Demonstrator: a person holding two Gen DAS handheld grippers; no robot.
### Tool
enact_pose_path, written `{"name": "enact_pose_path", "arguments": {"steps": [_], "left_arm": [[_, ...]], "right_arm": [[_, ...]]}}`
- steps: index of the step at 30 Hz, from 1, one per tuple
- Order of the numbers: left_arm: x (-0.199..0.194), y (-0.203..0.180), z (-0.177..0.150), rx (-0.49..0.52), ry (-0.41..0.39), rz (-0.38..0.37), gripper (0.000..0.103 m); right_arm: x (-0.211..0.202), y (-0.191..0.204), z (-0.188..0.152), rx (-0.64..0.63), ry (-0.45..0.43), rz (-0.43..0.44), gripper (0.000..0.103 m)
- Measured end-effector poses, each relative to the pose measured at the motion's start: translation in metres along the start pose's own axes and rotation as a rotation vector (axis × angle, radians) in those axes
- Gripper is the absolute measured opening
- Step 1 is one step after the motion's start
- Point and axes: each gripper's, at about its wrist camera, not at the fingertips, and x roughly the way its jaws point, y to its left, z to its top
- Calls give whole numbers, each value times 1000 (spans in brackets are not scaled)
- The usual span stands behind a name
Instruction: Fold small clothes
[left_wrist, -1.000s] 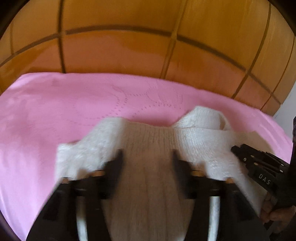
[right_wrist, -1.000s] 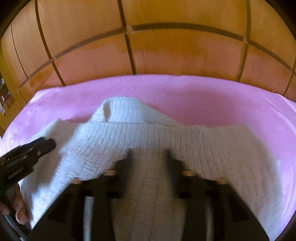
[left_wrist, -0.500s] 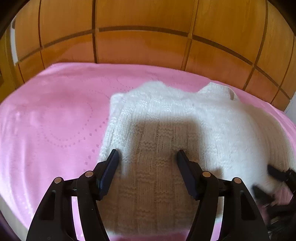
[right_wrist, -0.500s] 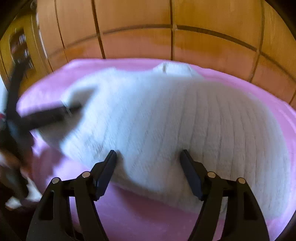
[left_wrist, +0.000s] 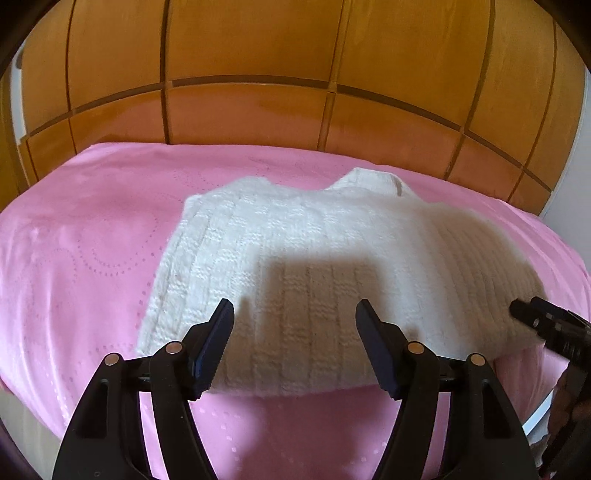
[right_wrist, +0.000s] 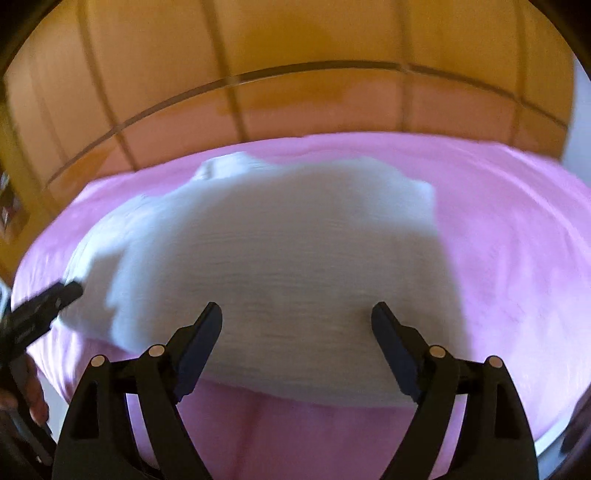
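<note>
Sweater's down: white chunky-knit sweater (left_wrist: 295, 280) lies folded on the pink embossed bedspread (left_wrist: 74, 258). Your left gripper (left_wrist: 295, 339) and right gripper (right_wrist: 297, 336) both gape empty above its near edge, probably so you can check the fold.

Sweater (left_wrist: 295, 266) on bed (left_wrist: 74, 258), before headboard (left_wrist: 251, 110)

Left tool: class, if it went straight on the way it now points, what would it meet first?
Most likely the white knitted sweater. The open left tool points over its near hem, with the pink bedcover beneath and wooden panels far behind. How high it hovers is unclear.
</note>
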Motion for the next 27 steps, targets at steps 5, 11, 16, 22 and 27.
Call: {"name": "enact_pose_path", "arguments": {"steps": [5, 11, 16, 22, 27], "left_arm": [[-1, -4, -2, 3, -2, 1, 67], [-5, -1, -1, 5, -21, 17, 79], [-6, 15, 1, -22, -27, 57, 79], [12, 76, -4, -184, 70, 112, 50], [15, 107, -7, -263, 105, 36, 26]], "right_arm": [[10, -48, -3, 171, 51, 38, 83], [14, -42, -7, 99, 40, 0, 87], [15, -38, -9, 77, 34, -24, 89], [16, -40, -9, 70, 32, -31, 90], [17, -39, -9, 65, 28, -39, 92]]}}
